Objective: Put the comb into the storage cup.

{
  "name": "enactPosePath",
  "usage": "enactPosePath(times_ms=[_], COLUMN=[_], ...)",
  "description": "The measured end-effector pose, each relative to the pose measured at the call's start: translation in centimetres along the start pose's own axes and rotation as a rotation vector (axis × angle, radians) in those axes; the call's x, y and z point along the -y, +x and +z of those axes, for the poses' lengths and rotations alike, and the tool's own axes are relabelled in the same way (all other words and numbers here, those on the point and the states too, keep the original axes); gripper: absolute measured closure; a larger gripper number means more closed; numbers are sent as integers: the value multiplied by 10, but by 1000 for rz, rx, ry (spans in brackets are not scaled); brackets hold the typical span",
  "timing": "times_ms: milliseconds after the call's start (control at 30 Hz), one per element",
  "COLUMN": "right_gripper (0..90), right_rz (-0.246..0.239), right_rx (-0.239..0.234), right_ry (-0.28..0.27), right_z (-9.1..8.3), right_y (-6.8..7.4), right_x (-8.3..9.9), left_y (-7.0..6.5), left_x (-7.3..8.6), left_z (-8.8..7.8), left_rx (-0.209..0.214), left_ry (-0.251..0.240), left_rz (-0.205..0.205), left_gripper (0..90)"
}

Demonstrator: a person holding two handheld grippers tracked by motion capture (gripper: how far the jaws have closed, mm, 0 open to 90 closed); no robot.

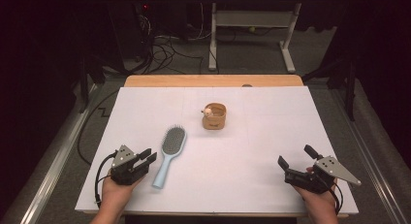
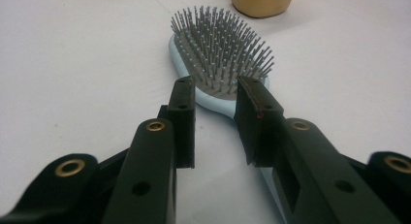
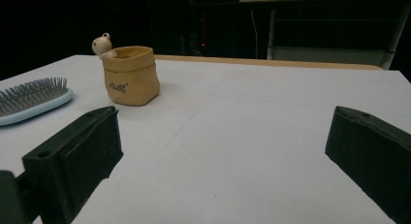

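Centrally, the hairbrush (image 1: 168, 154) lies bristles up. Left gripper (image 1: 147, 157), at its nine o'clock, stands slightly spread, pinching nothing; right gripper (image 1: 295, 156) gapes wide.

Just left of the hairbrush (image 1: 168, 154) handle, the left gripper (image 1: 148, 156) rests low with jaws slightly parted, while the right gripper (image 1: 296, 157), well apart from it, gapes wide.

Pale blue hairbrush (image 1: 168, 153), tan pot (image 1: 214, 116)

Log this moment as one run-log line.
left gripper: open, beside hairbrush handle, not gripping | right gripper: wide open, nothing held | tan pot: upright, untouched
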State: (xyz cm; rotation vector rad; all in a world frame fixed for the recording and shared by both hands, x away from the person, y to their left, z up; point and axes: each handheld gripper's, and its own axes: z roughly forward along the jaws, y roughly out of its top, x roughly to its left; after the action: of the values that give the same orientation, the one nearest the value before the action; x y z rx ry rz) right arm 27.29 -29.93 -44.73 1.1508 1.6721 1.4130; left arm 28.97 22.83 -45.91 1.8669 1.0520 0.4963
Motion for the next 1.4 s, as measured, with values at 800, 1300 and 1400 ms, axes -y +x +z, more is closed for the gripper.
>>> enactPosePath(times_ms=[800, 1300, 1400], right_gripper=[3, 3, 3], right_rz=[3, 6, 7], right_rx=[3, 3, 4], right_ry=[2, -1, -3], right_z=[0, 0, -1], right_y=[-1, -1, -1], right_x=[0, 0, 0], left_y=[-61, -35, -27], left_x=[4, 3, 4], left_z=[25, 7, 3], left_rx=[71, 73, 57], left_ry=[306, 159, 97], left_rz=[236, 160, 126], left_gripper=[900, 900, 885])
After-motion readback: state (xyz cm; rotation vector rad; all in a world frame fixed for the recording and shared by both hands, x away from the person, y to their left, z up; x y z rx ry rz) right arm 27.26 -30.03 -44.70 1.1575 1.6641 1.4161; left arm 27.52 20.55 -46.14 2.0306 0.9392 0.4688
